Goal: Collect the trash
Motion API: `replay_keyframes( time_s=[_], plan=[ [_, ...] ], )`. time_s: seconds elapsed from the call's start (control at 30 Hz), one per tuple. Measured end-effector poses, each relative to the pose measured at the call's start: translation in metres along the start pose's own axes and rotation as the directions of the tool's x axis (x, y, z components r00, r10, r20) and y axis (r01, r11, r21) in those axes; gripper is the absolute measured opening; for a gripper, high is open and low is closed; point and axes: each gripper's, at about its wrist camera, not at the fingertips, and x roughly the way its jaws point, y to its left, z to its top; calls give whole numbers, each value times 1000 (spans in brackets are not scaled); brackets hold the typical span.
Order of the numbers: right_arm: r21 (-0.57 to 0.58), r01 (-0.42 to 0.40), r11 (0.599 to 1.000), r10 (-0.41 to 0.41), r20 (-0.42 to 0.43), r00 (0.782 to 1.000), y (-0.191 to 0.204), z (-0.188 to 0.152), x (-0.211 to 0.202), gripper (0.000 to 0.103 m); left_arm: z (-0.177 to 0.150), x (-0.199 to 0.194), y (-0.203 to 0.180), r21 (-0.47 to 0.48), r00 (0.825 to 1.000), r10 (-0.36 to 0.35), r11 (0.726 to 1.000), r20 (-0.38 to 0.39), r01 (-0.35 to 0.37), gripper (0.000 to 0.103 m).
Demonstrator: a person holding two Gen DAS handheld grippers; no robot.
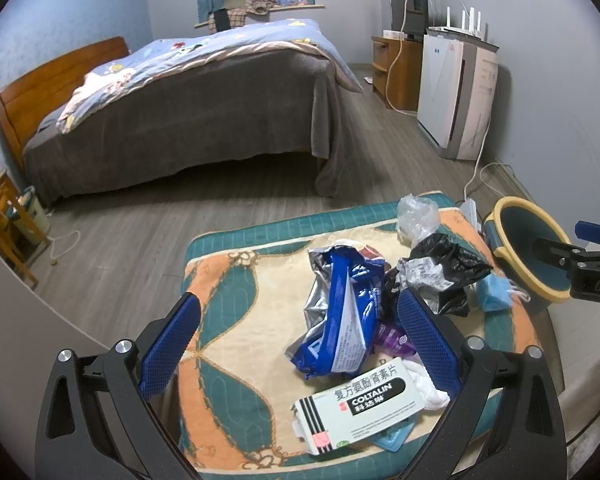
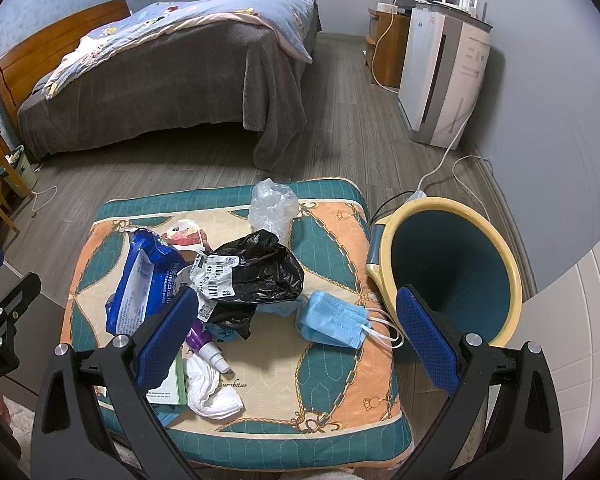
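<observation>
Cushion: holds a pile of trash, namely a blue wrapper, black bag, clear plastic, face masks, white tissue and medicine box.
Bin: just beside the cushion's right edge.
Left gripper: jaws spread, holding nothing, above the wrapper.
Right gripper: jaws spread, holding nothing, above the masks.
</observation>
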Motion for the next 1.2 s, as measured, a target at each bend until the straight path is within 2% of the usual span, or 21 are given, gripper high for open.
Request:
replay_keyframes(
  time_s=[1.2],
  plan=[
    [3, -2, 1000, 2, -7, 1000, -2, 1, 1, 97, -4, 6, -1, 4, 1000, 6, 1000, -8, -6, 98]
  ],
)
